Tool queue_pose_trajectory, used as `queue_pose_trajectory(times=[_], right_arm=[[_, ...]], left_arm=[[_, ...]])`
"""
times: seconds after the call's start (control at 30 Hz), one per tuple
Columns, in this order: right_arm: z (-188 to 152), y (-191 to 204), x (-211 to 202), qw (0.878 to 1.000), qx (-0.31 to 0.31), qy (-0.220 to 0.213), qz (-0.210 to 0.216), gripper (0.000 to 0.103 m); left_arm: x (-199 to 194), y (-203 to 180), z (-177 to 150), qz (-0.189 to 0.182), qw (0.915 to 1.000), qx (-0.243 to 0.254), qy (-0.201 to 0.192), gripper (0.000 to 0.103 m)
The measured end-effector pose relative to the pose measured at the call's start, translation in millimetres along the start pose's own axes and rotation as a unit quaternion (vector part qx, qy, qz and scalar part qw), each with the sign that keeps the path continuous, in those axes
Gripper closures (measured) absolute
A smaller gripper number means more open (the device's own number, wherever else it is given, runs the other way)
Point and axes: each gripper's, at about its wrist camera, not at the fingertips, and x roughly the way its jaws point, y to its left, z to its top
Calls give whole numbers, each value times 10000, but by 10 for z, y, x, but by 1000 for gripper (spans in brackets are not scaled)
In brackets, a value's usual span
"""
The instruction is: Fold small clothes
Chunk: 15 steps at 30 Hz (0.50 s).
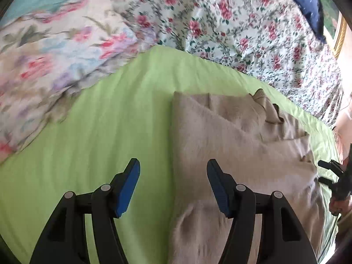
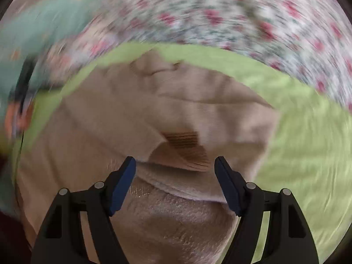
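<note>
Both tongs (image 1: 173, 165) (spread wide) above beige sweater (image 1: 231, 132).

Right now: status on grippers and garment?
Left gripper open, right gripper open, both empty. Beige sweater partly folded on green sheet. Nothing blocking.

We've got the left gripper (image 1: 173, 167) w/ jaws spread wide, nothing between the blue pads, and the right gripper (image 2: 175, 165) likewise gaping & empty, seen off to the left claw's right side, gripped by a hand (image 1: 337, 204).
</note>
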Motion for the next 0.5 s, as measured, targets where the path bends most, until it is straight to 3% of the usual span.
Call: queue_pose_trajectory(times=[0.17, 0.2, 0.27, 0.3, 0.33, 0.43, 0.5], right_arm=[[85, 55, 257, 9951, -900, 416, 38, 29], [95, 59, 310, 9932, -1056, 482, -43, 33], [104, 42, 402, 9911, -1171, 624, -140, 56], [110, 9, 460, 9903, -1134, 782, -169, 74], [112, 0, 480, 9905, -1064, 863, -144, 79], [159, -94, 311, 9946, -445, 827, 437, 86], [198, -125, 85, 9908, 88, 675, 1173, 86]], left_arm=[[445, -134, 83, 326, 9987, 226, 325, 40], [515, -150, 70, 413, 9981, 268, 379, 40], [612, -164, 45, 496, 9974, 280, 434, 39], [628, -170, 37, 523, 9974, 284, 416, 39], [627, -181, 29, 537, 9974, 288, 391, 39], [649, -199, 38, 576, 9972, 290, 377, 39], [654, -203, 43, 583, 9971, 312, 373, 39]])
